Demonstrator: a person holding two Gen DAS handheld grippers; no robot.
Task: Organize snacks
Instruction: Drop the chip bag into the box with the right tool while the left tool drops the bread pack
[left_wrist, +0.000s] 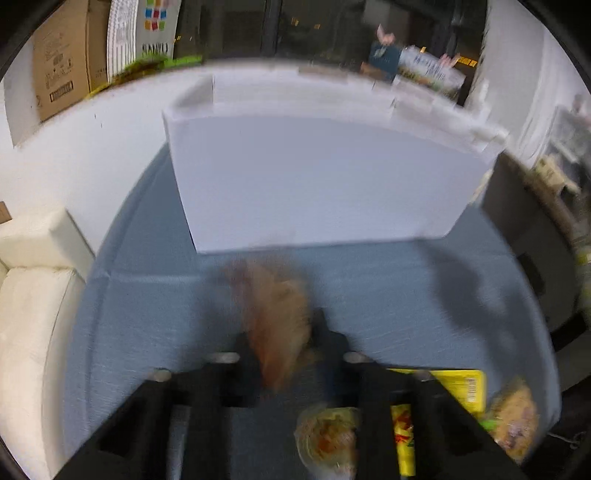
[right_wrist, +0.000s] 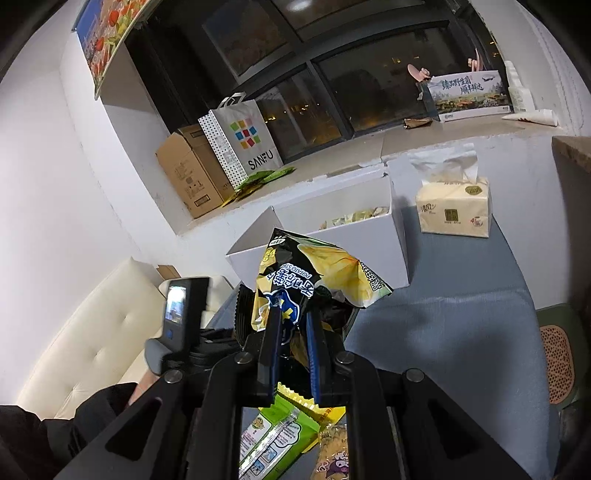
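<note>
Table (right_wrist: 461, 332), blue-grey cloth, bears everything; it spreads ahead of and under both sets of jaws. White box (right_wrist: 369, 236), open-topped, stands ahead of and beyond the right jaws with pale packets already in it; in the left view the same box (left_wrist: 314, 177) fills the field just ahead of the jaws, near wall toward them. Tissue pack (right_wrist: 454, 206), beyond and to the right of the box, no part of the job. Chip bag (right_wrist: 314, 273), black and yellow, clamped by its lower end in the right gripper (right_wrist: 291, 325), jaws together on the foil, the bag standing up above the fingertips and short of the box rim. Brown snack (left_wrist: 277, 325), blurred, sits between the left gripper (left_wrist: 284, 354) jaws, which read as closed on it; the blur hides the contact itself. Loose packets (right_wrist: 273, 435), green and yellow, lie under and behind the jaws, unsorted. Handling note, as judgement: carry the bag over the rim before letting go, since the tall bag could catch the near wall; keep the pinch firm, as foil slips; bring the hands in one after the other so they do not crowd the opening.
</note>
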